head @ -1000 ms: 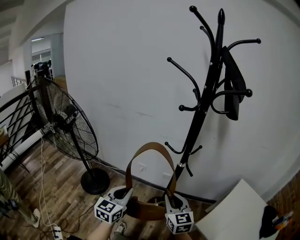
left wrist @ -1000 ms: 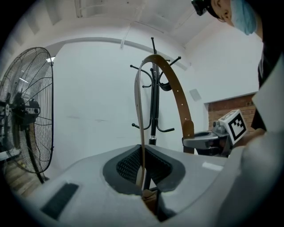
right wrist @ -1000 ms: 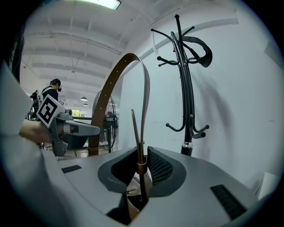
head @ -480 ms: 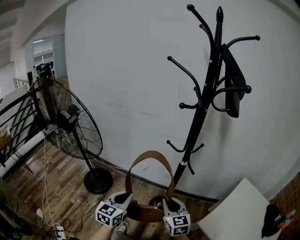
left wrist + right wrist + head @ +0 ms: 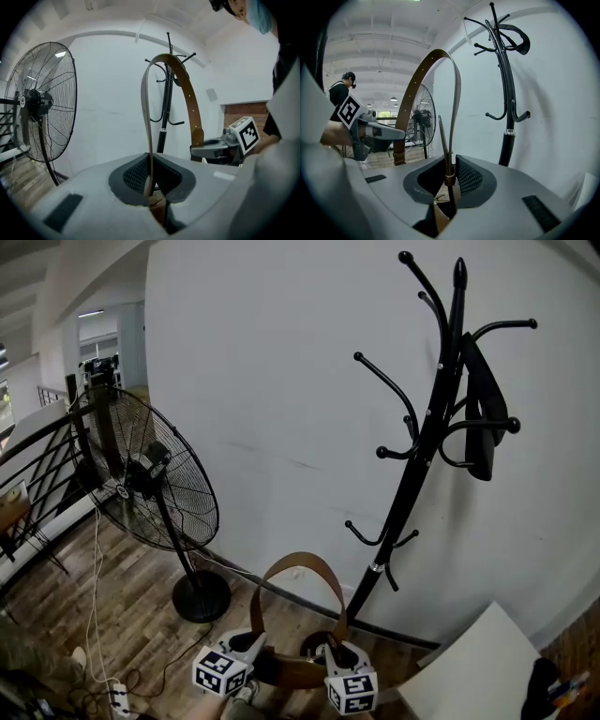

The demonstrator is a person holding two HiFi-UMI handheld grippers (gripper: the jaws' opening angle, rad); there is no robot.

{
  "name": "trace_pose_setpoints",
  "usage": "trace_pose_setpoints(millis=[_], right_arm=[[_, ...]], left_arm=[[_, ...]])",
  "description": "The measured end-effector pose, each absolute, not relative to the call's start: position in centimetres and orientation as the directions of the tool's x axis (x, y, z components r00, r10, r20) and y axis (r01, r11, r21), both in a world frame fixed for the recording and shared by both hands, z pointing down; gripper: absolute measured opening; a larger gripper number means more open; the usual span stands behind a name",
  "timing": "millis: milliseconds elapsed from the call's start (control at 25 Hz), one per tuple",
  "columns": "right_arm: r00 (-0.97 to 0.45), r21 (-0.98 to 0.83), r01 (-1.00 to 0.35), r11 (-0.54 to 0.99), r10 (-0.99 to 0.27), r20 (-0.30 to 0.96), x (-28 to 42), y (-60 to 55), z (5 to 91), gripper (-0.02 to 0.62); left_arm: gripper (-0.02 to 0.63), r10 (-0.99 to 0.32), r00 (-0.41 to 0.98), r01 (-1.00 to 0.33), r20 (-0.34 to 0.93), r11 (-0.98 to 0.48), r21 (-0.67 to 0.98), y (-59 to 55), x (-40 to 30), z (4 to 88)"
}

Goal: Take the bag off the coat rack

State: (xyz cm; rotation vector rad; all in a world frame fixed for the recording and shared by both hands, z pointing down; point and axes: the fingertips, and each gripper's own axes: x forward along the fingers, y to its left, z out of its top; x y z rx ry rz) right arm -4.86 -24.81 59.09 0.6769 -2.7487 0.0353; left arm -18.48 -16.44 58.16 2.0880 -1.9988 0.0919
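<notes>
A brown leather bag (image 5: pixel 298 672) hangs between my two grippers at the bottom of the head view, and its strap (image 5: pixel 292 565) loops up above them. My left gripper (image 5: pixel 259 659) is shut on one end of the bag, with the strap (image 5: pixel 186 92) rising out of its jaws (image 5: pixel 151 180). My right gripper (image 5: pixel 325 658) is shut on the other end, by the strap's buckle and zip (image 5: pixel 449 180). The black coat rack (image 5: pixel 424 448) stands against the white wall, behind and to the right, apart from the bag. A dark item (image 5: pixel 485 414) still hangs on its upper hooks.
A big black pedestal fan (image 5: pixel 150 482) stands to the left on the wood floor (image 5: pixel 122 634), with cables and a power strip (image 5: pixel 116 699) near its base. A white board (image 5: pixel 478 667) sits at the lower right. A person (image 5: pixel 343 89) stands far off in the hall.
The bag and both grippers have sunk lower in the head view and drawn away from the rack. The view has swung, so fan and rack sit further right.
</notes>
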Motion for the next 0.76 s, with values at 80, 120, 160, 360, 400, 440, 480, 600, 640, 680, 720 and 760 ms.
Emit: trace_pose_setpoints(millis=[80,120,160,360,400,440,480,600,640,680,720,760], right_arm=[[-0.842,0.048,-0.453,0.890,-0.445,0.305,-5.1,-24.6,59.2,0.058],[-0.842,0.049,-0.452,0.891,-0.444,0.306,-5.2,-24.5,59.2,0.058],[-0.842,0.049,-0.452,0.891,-0.444,0.307,-5.2,-24.4,59.2,0.058],[-0.839,0.049,-0.458,0.887,-0.450,0.306,-5.3,-24.7,59.2,0.058],[-0.838,0.050,-0.460,0.887,-0.452,0.306,-5.4,-24.8,59.1,0.058],[-0.838,0.051,-0.461,0.886,-0.453,0.304,-5.4,-24.8,59.0,0.058],[-0.837,0.054,-0.462,0.885,-0.455,0.303,-5.5,-24.7,58.9,0.058],[-0.839,0.059,-0.461,0.885,-0.457,0.297,-5.7,-24.9,58.5,0.058],[-0.839,0.060,-0.462,0.885,-0.458,0.294,-5.7,-25.0,58.4,0.058],[-0.839,0.061,-0.464,0.884,-0.460,0.291,-5.7,-25.1,58.3,0.058],[-0.838,0.063,-0.466,0.883,-0.463,0.289,-5.7,-25.3,58.1,0.058],[-0.837,0.064,-0.468,0.881,-0.466,0.286,-5.7,-25.4,58.0,0.058]], left_arm=[[0.017,-0.975,0.055,-0.990,0.217,-0.025,0.136,-16.3,-18.7,58.3],[0.017,-0.975,0.054,-0.990,0.217,-0.025,0.136,-16.3,-18.8,58.3],[0.017,-0.975,0.054,-0.990,0.216,-0.025,0.136,-16.2,-18.9,58.3],[0.017,-0.975,0.057,-0.991,0.212,-0.029,0.132,-16.5,-19.1,58.0],[0.017,-0.976,0.058,-0.991,0.212,-0.030,0.131,-16.5,-19.1,58.0],[0.017,-0.976,0.059,-0.991,0.212,-0.031,0.130,-16.4,-19.2,57.9],[0.017,-0.975,0.060,-0.991,0.212,-0.033,0.129,-16.3,-19.2,57.9],[0.017,-0.975,0.062,-0.991,0.214,-0.035,0.126,-16.3,-19.3,57.9],[0.017,-0.975,0.062,-0.992,0.214,-0.036,0.125,-16.4,-19.4,57.8],[0.017,-0.975,0.063,-0.992,0.214,-0.037,0.124,-16.4,-19.4,57.7],[0.017,-0.975,0.064,-0.992,0.213,-0.038,0.122,-16.5,-19.4,57.6],[0.017,-0.975,0.065,-0.992,0.212,-0.039,0.121,-16.6,-19.5,57.6]])
